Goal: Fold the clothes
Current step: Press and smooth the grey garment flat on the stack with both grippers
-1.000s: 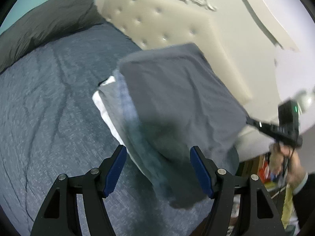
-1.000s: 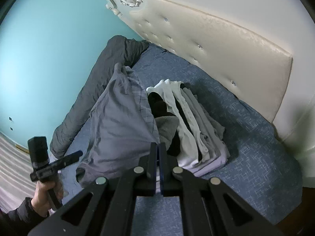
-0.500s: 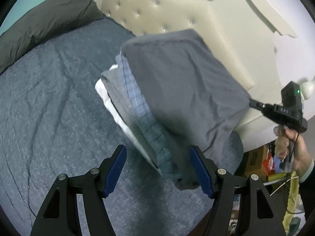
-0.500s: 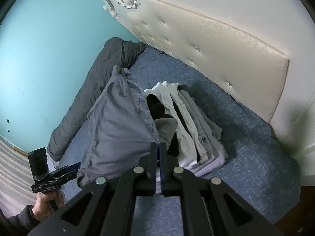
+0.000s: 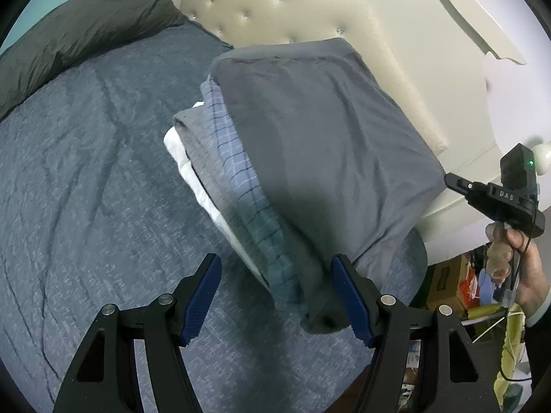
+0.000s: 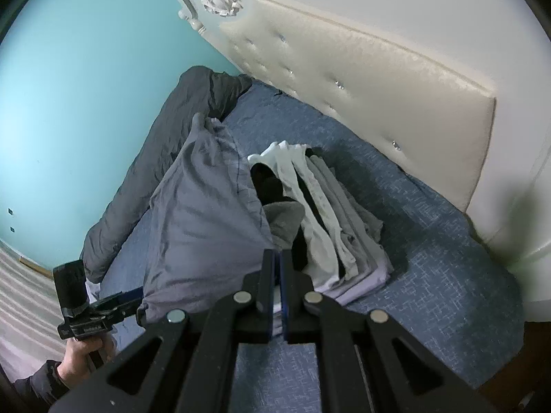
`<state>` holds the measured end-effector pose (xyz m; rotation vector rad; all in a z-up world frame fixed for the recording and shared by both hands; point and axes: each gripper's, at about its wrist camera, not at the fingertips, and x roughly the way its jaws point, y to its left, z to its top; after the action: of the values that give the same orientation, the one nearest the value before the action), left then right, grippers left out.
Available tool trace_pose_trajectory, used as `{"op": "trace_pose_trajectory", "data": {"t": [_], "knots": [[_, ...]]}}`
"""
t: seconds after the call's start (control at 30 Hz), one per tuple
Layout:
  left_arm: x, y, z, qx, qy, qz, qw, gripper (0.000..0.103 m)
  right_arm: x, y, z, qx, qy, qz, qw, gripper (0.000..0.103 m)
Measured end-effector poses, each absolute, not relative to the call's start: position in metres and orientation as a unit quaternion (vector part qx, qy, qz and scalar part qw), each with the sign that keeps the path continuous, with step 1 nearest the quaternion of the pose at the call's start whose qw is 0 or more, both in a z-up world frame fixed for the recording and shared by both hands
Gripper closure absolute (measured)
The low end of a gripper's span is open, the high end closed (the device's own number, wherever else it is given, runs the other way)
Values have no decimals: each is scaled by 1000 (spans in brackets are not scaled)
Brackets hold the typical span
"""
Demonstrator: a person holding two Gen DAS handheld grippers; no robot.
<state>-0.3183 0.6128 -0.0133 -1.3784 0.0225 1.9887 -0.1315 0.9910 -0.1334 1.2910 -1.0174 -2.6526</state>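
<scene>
A dark grey folded garment hangs tented over a stack of folded clothes on the bed. My right gripper is shut on the garment's edge; in the left wrist view the right gripper meets its right corner. My left gripper stands open, and the garment's lower corner droops between its blue pads without being pressed. In the right wrist view the grey garment stands up beside the white, black and grey stack, with the left gripper at its lower left corner.
The bed sheet is blue-grey. A dark rolled duvet lies along the turquoise wall. The cream tufted headboard runs behind the stack. Boxes and clutter sit on the floor past the bed's edge, by a person's hand.
The grey garment has stopped swinging and now hangs still over the stack, its lower corner closer to my left fingers. Both grippers keep their jaw states.
</scene>
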Motion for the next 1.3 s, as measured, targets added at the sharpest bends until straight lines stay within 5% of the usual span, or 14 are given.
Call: {"op": "trace_pose_trajectory", "data": {"t": [0.87,1.3], "knots": [[-331,621,-15,-521,-4,779,348,32,-194,963,-117,400,-294,-868,15,99],[-388,628,-23,-523,-42,786,327,32,-301,916,-116,466,-200,-858,84,99]]}}
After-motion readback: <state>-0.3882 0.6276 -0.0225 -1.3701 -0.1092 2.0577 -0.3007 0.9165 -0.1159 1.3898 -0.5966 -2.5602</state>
